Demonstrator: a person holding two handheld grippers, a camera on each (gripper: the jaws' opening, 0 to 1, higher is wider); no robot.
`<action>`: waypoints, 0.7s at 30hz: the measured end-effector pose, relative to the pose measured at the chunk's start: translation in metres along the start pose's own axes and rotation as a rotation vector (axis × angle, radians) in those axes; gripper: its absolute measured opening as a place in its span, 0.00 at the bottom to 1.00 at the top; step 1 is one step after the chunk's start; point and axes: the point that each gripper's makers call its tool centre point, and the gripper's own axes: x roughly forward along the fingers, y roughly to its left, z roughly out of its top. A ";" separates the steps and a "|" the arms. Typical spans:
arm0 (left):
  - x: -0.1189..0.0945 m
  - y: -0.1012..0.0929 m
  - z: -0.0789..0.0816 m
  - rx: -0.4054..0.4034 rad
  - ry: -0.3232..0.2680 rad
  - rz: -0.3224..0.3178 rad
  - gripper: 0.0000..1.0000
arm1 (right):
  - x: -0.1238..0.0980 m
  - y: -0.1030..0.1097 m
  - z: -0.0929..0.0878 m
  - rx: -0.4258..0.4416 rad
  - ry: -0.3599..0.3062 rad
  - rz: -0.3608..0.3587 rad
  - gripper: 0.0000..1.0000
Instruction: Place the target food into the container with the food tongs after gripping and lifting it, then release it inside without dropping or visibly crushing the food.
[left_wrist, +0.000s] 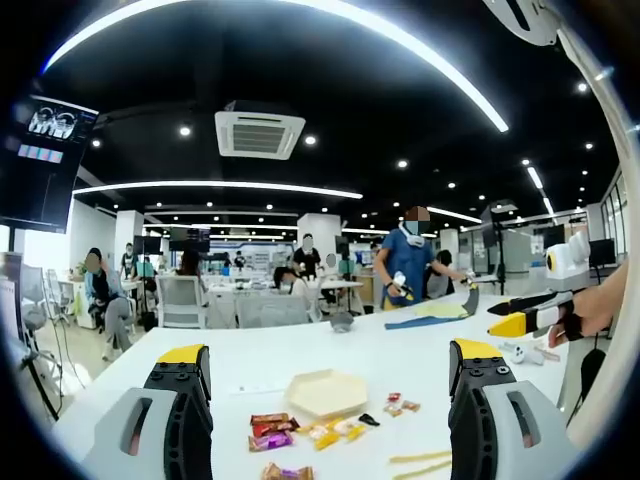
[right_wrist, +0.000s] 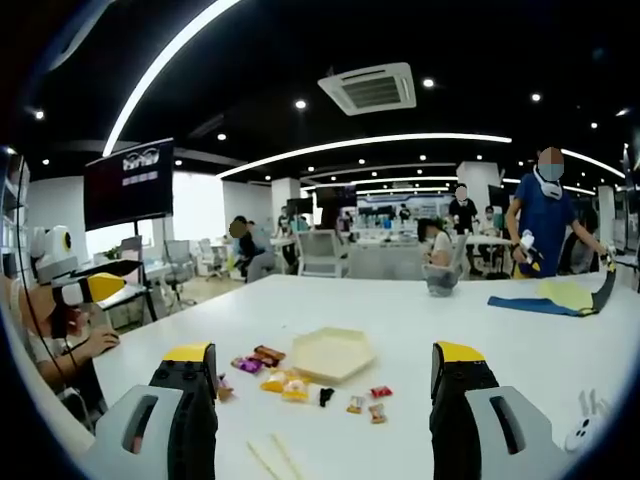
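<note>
Both claws, left claw (left_wrist: 325, 385) and right claw (right_wrist: 325, 385), gape wide, gripping nothing. Ahead on the bench (left_wrist: 400, 350), the hexagonal container (left_wrist: 326, 392) lies flat; wrapped snacks (left_wrist: 272, 428) are scattered just beside it, long axes mixed.

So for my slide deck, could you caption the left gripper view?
Open left gripper above a white table with a hexagonal container and scattered wrapped candies.

No text, brand or number was legible in either view. A wall screen (right_wrist: 128, 183) carried a small white mark, possibly a logo, too blurred to read; the same screen (left_wrist: 47, 160) showed only pale patches in the left gripper view. The wrappers of the snacks (left_wrist: 270, 430) on the white table (left_wrist: 400, 360) bore printing too small to decipher.
</note>
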 end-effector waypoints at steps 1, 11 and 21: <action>0.000 0.000 0.000 0.000 0.000 0.000 0.99 | 0.000 0.000 0.000 0.000 0.000 0.001 0.90; -0.001 -0.002 0.000 0.000 0.003 -0.004 0.99 | 0.000 0.001 0.000 0.003 0.000 0.003 0.90; -0.001 -0.002 0.000 0.001 0.005 -0.006 0.99 | -0.002 -0.001 -0.001 0.011 -0.001 -0.003 0.90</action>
